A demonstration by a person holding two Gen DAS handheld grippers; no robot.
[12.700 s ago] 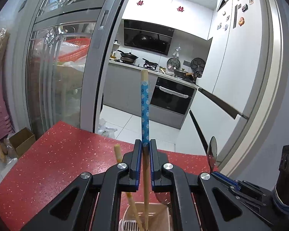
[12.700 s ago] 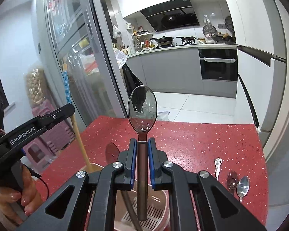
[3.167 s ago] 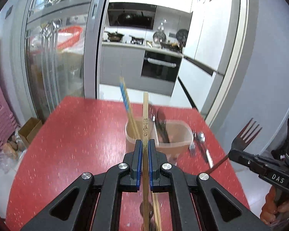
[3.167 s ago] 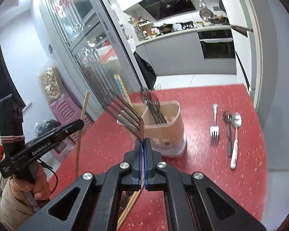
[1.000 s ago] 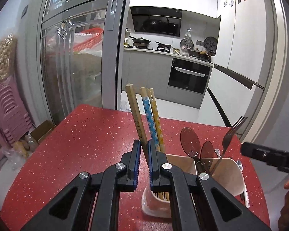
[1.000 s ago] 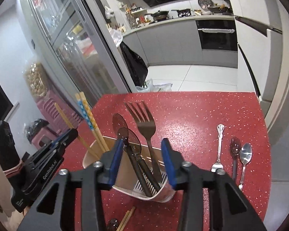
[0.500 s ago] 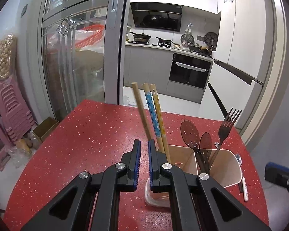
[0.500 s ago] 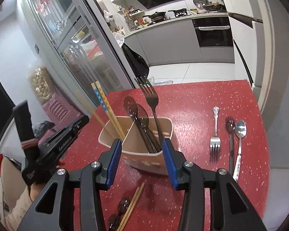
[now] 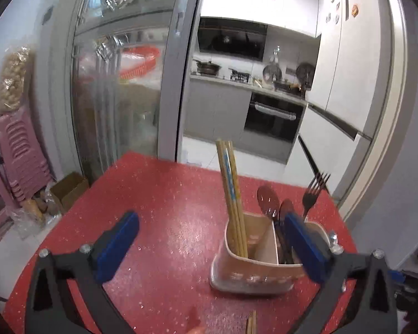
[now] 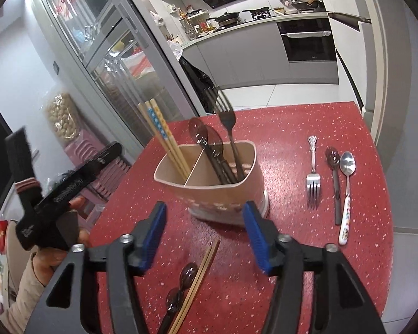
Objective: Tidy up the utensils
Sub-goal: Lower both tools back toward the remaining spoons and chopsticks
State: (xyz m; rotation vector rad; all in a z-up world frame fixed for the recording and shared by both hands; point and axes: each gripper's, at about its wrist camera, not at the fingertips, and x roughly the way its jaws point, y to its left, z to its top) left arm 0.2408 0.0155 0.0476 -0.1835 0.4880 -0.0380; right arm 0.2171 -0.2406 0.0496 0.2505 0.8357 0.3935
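A glossy red speckled tabletop (image 10: 306,117) is seen. Wooden chopsticks (image 10: 164,139) are held in a smooth matt beige plastic holder (image 10: 223,192). A shiny metal fork (image 10: 312,172) is laid beside it.

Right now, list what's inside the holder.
Holder: chopsticks in its left compartment; two dark spoons and a fork in the right. Their lower ends are hidden by the wall.

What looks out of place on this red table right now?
Nothing is spilled or broken. What stands out is cutlery not yet in the holder: a silver fork, a dark spoon and a patterned-handle spoon lie to its right, and two chopsticks with dark spoons lie in front.
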